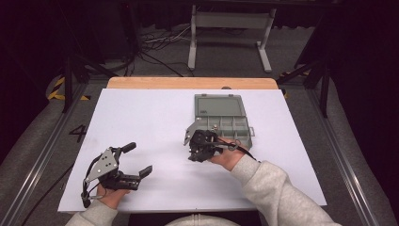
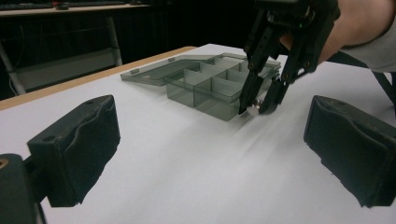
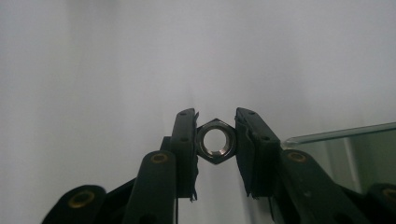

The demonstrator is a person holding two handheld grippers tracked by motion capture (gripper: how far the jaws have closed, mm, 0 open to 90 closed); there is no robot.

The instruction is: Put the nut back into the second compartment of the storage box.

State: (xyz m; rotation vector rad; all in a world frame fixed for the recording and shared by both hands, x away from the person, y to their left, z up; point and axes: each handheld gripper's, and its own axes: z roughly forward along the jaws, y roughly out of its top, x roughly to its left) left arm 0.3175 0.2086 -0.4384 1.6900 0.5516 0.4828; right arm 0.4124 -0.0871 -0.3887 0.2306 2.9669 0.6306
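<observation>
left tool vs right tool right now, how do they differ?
The left tool is open and holds nothing; the right tool is shut on a hex nut.
The left tool sits near the table's front left, apart from the box; the right tool points down beside the open grey compartment box.
Shared: each is hand-held, with two black jaws.

left gripper (image 1: 136,160): jaws wide apart | right gripper (image 3: 215,140): jaws pinched, tips down
</observation>
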